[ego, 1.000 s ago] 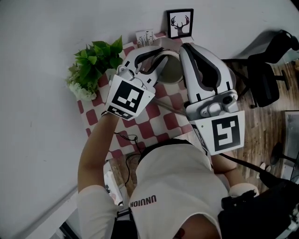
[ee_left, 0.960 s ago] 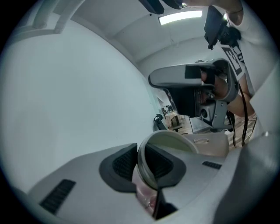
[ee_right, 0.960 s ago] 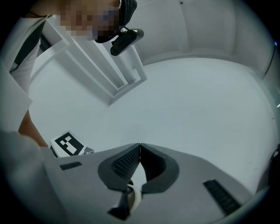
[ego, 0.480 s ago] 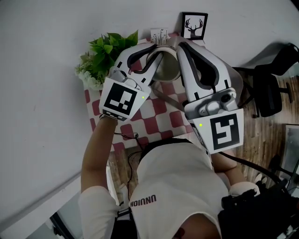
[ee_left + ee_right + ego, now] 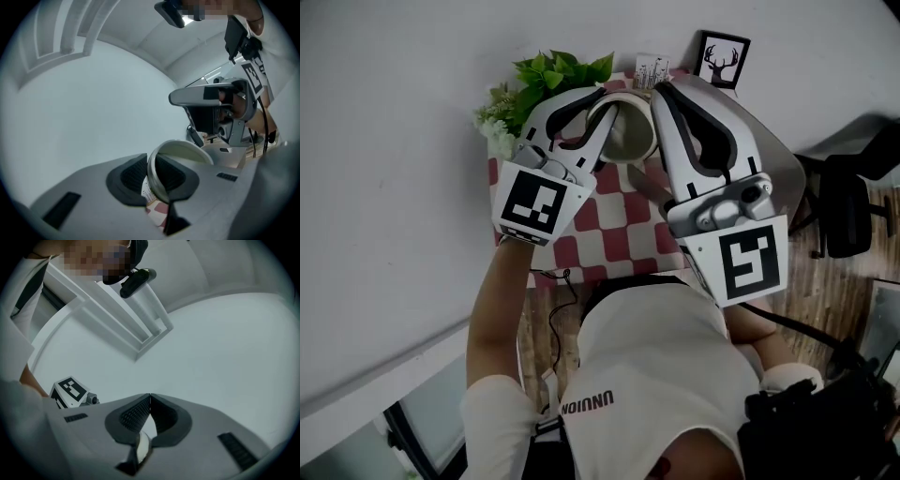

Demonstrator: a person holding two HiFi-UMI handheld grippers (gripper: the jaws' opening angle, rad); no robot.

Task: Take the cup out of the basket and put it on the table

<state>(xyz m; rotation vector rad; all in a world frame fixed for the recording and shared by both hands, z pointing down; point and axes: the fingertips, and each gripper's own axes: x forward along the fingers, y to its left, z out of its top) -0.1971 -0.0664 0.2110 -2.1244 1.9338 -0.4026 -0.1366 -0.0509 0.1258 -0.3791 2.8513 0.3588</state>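
Cup (image 5: 628, 136), rim clamped by left gripper (image 5: 602, 99) and right gripper (image 5: 660, 92), label unreadable

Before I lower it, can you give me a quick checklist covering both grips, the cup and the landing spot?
1. Left gripper clamped on the cup rim: ok.
2. Right gripper shut on the rim: ok.
3. Cup clear of the basket: cannot tell, no basket in view.
4. Bare checkered table below the cup: ok.
5. Clearance from the plant beside the left gripper: cannot tell.
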